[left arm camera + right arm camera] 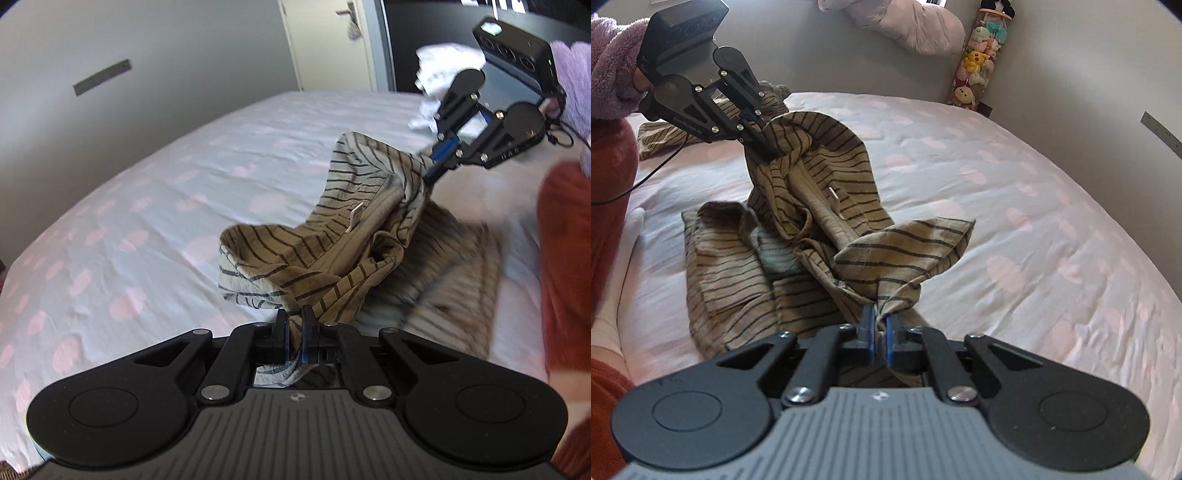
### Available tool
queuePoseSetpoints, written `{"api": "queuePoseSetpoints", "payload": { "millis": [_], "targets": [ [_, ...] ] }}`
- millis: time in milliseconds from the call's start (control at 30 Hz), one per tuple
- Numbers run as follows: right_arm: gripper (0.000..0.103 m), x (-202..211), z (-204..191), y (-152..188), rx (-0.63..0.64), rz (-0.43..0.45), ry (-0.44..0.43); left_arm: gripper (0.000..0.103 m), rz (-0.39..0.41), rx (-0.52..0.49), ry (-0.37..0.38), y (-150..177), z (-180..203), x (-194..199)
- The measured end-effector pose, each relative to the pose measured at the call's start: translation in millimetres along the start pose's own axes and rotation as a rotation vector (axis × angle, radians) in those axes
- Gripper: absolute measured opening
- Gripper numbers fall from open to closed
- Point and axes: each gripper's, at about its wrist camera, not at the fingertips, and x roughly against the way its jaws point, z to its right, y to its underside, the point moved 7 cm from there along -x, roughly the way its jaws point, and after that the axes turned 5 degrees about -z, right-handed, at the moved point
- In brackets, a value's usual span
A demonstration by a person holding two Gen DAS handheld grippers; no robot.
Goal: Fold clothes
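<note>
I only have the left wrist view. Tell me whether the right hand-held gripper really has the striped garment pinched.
Observer: Yes. The right wrist view shows the right hand-held gripper shut on a bunched edge of the striped garment.
Operator: Report what lies behind my left one.
Observer: More striped cloth lies flat on the bed beyond the left hand-held gripper, which is shut on the garment's other end.
Operator: Name what stands in the far corner.
Observer: A tall clear tube of plush toys stands against the wall.
</note>
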Motion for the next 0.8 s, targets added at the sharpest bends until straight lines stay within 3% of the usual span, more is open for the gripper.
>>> {"api": "queuePoseSetpoints", "payload": {
  "millis": [267, 333, 400, 533, 800],
  "targets": [
    [0.014, -21.7, -41.4, 33.7, 0.047, -0.151, -0.041, 0.008, -0.196, -0.087, 0.047, 32.4, 42.1, -31.3],
    [0.026, -20.0, -44.2, 32.1, 0.055, -0.161, -0.044, 0.013, -0.221, -0.101, 0.034, 38.9, 45.2, -31.2],
    [0.045, -12.4, -45.1, 29.9, 0.033, -0.157, -0.045, 0.023, -0.225, -0.089, 0.032, 42.0, 46.1, -23.8],
    [0.051, 7.7, -41.5, 28.0, -0.045, -0.124, -0.020, 0.044, -0.203, -0.034, 0.008, 39.9, 38.7, 2.5],
    [0.054, 27.4, -2.5, -1.3, -0.353, 0.000, -0.018, 0.044, -0.077, 0.201, -0.022, 5.9, -7.2, 30.9]
  ]
}}
